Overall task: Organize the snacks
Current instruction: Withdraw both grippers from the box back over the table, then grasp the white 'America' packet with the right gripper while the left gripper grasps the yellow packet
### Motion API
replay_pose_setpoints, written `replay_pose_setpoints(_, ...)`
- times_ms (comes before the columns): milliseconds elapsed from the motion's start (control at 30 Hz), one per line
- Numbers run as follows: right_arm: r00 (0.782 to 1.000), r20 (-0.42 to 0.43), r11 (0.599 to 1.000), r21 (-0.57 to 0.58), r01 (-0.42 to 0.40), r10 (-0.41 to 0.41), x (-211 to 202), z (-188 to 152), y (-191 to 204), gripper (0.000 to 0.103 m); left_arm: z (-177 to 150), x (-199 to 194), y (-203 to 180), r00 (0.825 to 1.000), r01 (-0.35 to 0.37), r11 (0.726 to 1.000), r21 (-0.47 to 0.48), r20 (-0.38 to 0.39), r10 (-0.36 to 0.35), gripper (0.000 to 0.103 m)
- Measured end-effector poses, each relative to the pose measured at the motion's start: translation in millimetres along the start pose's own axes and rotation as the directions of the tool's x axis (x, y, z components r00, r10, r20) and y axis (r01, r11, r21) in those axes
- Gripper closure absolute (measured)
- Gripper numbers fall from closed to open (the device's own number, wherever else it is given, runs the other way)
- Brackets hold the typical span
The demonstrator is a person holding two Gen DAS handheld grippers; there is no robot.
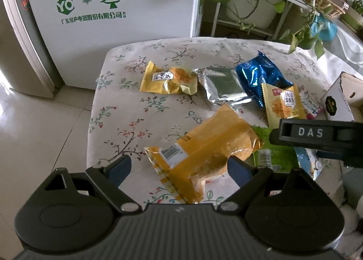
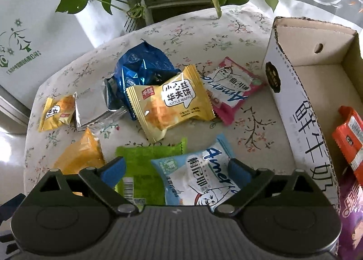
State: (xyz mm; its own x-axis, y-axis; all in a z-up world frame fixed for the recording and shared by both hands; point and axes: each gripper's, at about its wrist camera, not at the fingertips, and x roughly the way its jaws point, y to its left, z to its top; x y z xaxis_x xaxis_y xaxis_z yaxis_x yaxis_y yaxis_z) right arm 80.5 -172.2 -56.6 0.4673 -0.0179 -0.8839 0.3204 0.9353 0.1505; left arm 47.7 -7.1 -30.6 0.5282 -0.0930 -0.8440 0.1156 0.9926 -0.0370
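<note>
The left hand-held gripper (image 1: 179, 167) stands with its blue-padded jaws spread wide over a flower-printed cloth tabletop (image 1: 127, 121), and a large crinkled orange plastic snack packet (image 1: 204, 153) lies between them at the lower middle of the left wrist view, its lower end running under the gripper body; whether either pad touches the wrapper cannot be told. The right hand-held gripper (image 2: 177, 167) is likewise spread wide at the bottom of the right wrist view, with a pale blue and white snack packet with a cartoon face (image 2: 202, 178) lying flat between its jaws, and a lime green foil packet (image 2: 145, 169) partly tucked beneath that one toward the left pad. Higher in that frame, a yellow waffle packet (image 2: 170, 103) rests on a shiny dark blue foil packet (image 2: 140, 67), with a pink and white packet (image 2: 231, 87) just right of it, and a silver foil packet (image 2: 95, 105) and a smaller yellow packet (image 2: 54, 112) to the left. An open white cardboard box (image 2: 295, 105) fills the right edge and holds an orange-red packet (image 2: 349, 137).
</note>
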Motion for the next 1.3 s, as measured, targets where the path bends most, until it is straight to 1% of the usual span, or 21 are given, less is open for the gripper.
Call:
replay_pose_setpoints(33, 1.000, 0.002, 1.000, 0.003, 0.007, -0.007, 3.0, 2.3, 1.7, 0.004, 0.8, -0.1, 1.1, 1.000, -0.004, 1.000, -0.004, 0.002, 0.004, 0.012)
replay_pose_setpoints(133, 0.998, 0.040, 0.998, 0.039, 0.049, -0.051, -8.5, -2.6, -2.3, 0.005, 5.9, -1.9, 6.0, 1.000, -0.013, 0.999, -0.036, 0.012, 0.014, 0.012)
replay_pose_setpoints(200, 0.994, 0.058, 0.991, 0.106, 0.086, -0.092, -13.3, -5.3, -6.1, 0.005, 10.5, -4.2, 10.0, 1.000, -0.017, 0.998, -0.064, 0.021, 0.018, 0.012)
replay_pose_setpoints(267, 0.995, 0.048, 0.980, 0.183, 0.080, -0.091, -15.3, -8.2, -11.0, 0.005, 16.0, -6.7, 13.1, 0.999, -0.020, 0.996, -0.090, 0.032, 0.023, 0.012)
replay_pose_setpoints(367, 0.991, 0.039, 0.956, 0.271, 0.111, -0.126, -17.0, -12.9, -13.6, 0.005, 23.4, -10.8, 15.1, 0.998, -0.016, 0.993, -0.113, 0.052, 0.022, 0.012)
replay_pose_setpoints(467, 0.985, 0.033, 0.929, 0.339, 0.146, -0.167, -13.5, -16.8, -13.0, 0.005, 29.5, -14.2, 16.4, 0.997, -0.024, 0.993, -0.117, 0.069, 0.032, 0.012)
replay_pose_setpoints(600, 0.976, 0.038, 0.880, 0.441, 0.175, -0.213, -4.9, -22.4, -15.1, 0.005, 32.4, -17.2, 21.2, 0.997, -0.012, 0.992, -0.129, 0.076, 0.022, 0.012)
replay_pose_setpoints(667, 0.971, 0.036, 0.868, 0.457, 0.194, -0.236, 0.8, -20.5, -17.0, 0.005, 31.2, -17.0, 22.9, 0.997, -0.017, 0.992, -0.125, 0.076, 0.027, 0.012)
replay_pose_setpoints(733, 0.971, 0.032, 0.856, 0.479, 0.192, -0.235, 2.2, -18.6, -19.1, 0.005, 29.7, -15.4, 22.9, 0.997, -0.025, 0.993, -0.114, 0.071, 0.033, 0.012)
replay_pose_setpoints(800, 0.967, 0.042, 0.848, 0.491, 0.200, -0.253, 1.2, -17.0, -19.1, 0.005, 28.4, -13.9, 23.4, 0.998, -0.017, 0.993, -0.114, 0.064, 0.024, 0.012)
replay_pose_setpoints(900, 0.949, 0.054, 0.854, 0.455, 0.254, -0.311, 1.7, -14.1, -12.3, 0.005, 27.7, -13.9, 24.8, 0.998, -0.005, 0.992, -0.123, 0.059, 0.012, 0.012)
replay_pose_setpoints(933, 0.945, 0.056, 0.856, 0.443, 0.265, -0.321, 2.1, -13.5, -9.5, 0.005, 27.6, -14.3, 25.1, 0.998, -0.004, 0.992, -0.125, 0.061, 0.012, 0.012)
replay_pose_setpoints(1033, 0.944, 0.064, 0.874, 0.403, 0.271, -0.323, 2.2, -13.2, 1.6, 0.005, 27.5, -14.2, 24.2, 0.998, -0.010, 0.993, -0.119, 0.066, 0.018, 0.012)
replay_pose_setpoints(1133, 0.930, 0.079, 0.870, 0.388, 0.303, -0.359, -0.7, -11.8, 5.1, 0.004, 27.1, -12.7, 22.5, 0.998, -0.013, 0.993, -0.114, 0.064, 0.020, 0.012)
replay_pose_setpoints(1200, 0.941, 0.044, 0.854, 0.435, 0.285, -0.337, -0.3, -11.7, -5.3, 0.004, 26.9, -11.0, 20.2, 0.998, -0.012, 0.994, -0.106, 0.062, 0.018, 0.012)
replay_pose_setpoints(1267, 0.951, 0.006, 0.824, 0.501, 0.264, -0.308, 2.7, -11.6, -17.7, 0.004, 26.5, -9.1, 17.2, 0.998, -0.012, 0.995, -0.095, 0.060, 0.017, 0.012)
replay_pose_setpoints(1300, 0.953, -0.003, 0.810, 0.526, 0.259, -0.302, 3.3, -11.9, -22.9, 0.004, 26.3, -8.0, 15.3, 0.998, -0.013, 0.996, -0.089, 0.060, 0.018, 0.012)
